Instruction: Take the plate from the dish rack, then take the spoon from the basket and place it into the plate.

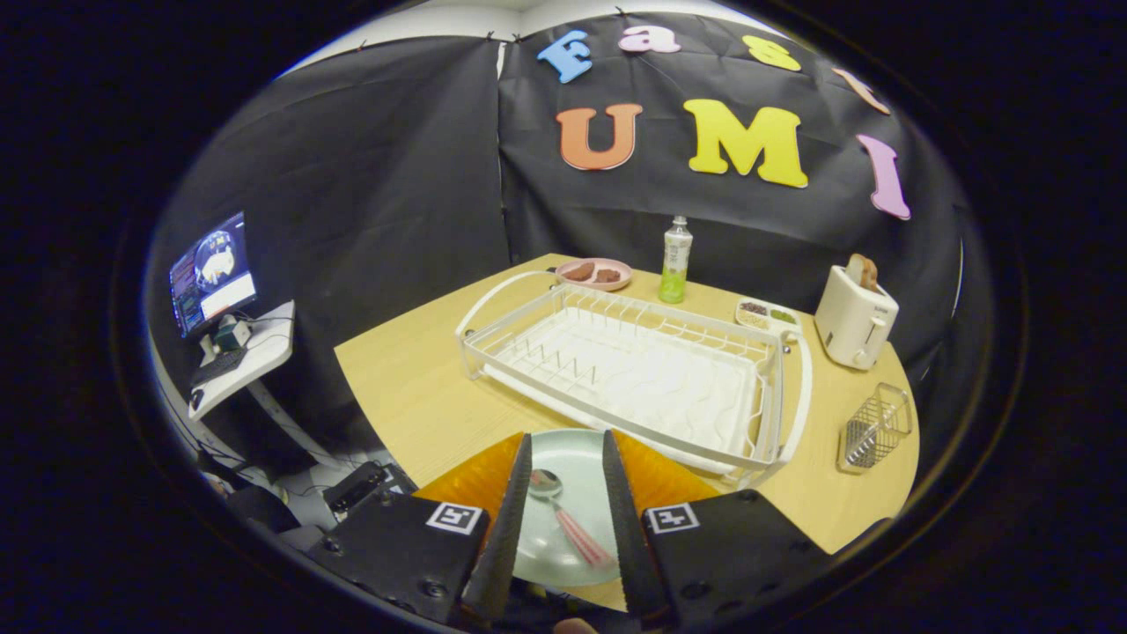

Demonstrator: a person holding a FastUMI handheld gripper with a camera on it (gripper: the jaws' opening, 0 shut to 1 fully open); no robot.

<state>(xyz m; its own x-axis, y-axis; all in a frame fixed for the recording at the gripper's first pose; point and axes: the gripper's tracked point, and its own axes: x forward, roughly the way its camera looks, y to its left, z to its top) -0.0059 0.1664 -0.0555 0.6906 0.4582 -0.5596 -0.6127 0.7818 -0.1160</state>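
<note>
A pale green plate (568, 458) lies on the wooden table (414, 387), just in front of the white dish rack (634, 370). A spoon (563, 515) with a metal bowl and pink handle lies in the plate. My gripper (565, 449) hovers above the plate, open, with the plate and spoon seen between the two black fingers (506, 519). Neither finger touches the spoon. The wire basket (872, 429) stands to the right of the rack, near the table's edge, with nothing visible inside.
A white toaster (854, 317) with bread stands at the back right. A green bottle (675, 261), a pink plate with food (594, 273) and a small snack tray (766, 314) sit behind the rack. A monitor on a side stand (211, 275) is left of the table.
</note>
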